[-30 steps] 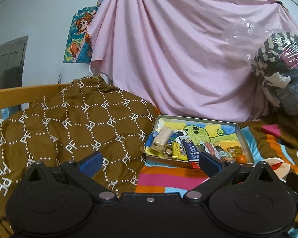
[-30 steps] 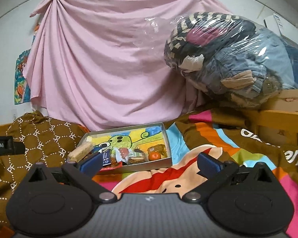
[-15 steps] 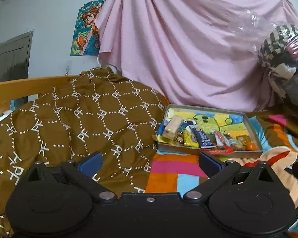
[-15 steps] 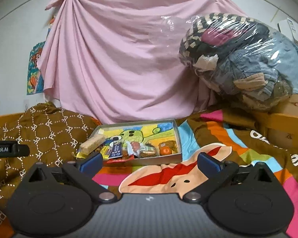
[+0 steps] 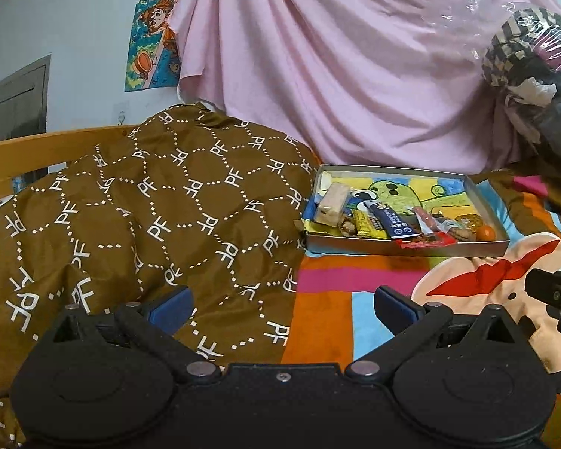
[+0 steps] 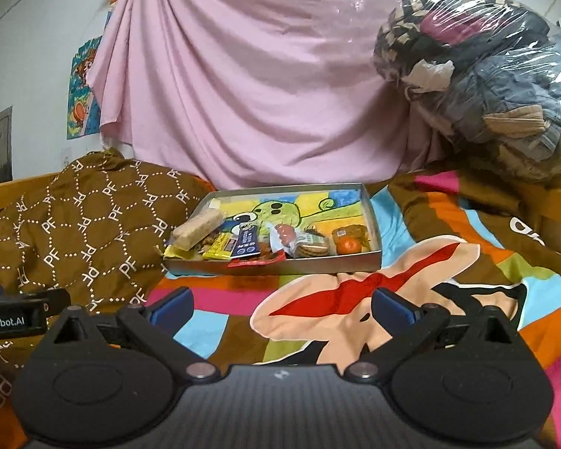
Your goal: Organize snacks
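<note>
Both grippers spread wide, gripping nothing: left gripper (image 5: 282,305), right gripper (image 6: 282,305); snack box (image 6: 273,263) ahead, its heaped wrappers (image 6: 248,245) overlapping, labels unreadable

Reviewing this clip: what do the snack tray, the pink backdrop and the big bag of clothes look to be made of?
Snack tray: probably cardboard, a shallow box with thin grey walls and a matte printed cartoon floor; metal can't be ruled out.
Pink backdrop: thin woven fabric, matte, hanging in soft gathered folds.
Bag of clothes: clear plastic film, glossy, with crinkled highlights over the garments inside.
</note>
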`<state>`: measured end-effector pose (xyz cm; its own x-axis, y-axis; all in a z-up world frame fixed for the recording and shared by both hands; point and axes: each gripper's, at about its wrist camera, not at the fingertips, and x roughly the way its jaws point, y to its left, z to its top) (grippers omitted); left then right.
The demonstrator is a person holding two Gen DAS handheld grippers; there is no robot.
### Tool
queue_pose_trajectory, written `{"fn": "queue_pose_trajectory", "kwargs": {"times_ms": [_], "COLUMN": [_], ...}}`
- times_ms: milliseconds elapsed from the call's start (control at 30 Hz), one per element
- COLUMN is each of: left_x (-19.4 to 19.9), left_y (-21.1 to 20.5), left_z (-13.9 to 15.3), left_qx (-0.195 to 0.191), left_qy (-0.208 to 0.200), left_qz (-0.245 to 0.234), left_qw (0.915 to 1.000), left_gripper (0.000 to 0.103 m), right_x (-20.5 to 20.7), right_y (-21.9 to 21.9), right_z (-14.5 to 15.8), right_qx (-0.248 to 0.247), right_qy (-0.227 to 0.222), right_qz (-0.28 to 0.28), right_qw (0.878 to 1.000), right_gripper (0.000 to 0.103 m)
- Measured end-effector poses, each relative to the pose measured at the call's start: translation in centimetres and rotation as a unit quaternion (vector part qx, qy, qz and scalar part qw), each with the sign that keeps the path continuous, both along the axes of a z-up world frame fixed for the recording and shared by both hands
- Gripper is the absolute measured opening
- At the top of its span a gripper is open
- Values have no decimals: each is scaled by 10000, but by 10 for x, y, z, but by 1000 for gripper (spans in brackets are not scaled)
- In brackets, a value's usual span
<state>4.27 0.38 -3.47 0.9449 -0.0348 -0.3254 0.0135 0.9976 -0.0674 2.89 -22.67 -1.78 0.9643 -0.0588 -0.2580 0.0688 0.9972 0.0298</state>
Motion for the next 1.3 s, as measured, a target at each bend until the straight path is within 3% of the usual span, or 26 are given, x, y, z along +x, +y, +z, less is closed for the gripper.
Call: {"fn": "queue_pose_trajectory", "kwargs": {"times_ms": [433,1300], "left_x": [-1,1], "left_y": [-2,5], "left_z": [1,-8], "left_qx": [48,-1], "left_qy": [-54,-3], "left_qz": [13,67], "left_qw": [10000,10000], "left_gripper": [102,102], "right_x": [-4,3], "right_y": [-4,8], "right_z": [-2,-10], "right_qx": [247,179], "right_qy": [41,171], "right_qz": [-32,-72], "right_qw": [9997,9997], "right_gripper": [103,103]}}
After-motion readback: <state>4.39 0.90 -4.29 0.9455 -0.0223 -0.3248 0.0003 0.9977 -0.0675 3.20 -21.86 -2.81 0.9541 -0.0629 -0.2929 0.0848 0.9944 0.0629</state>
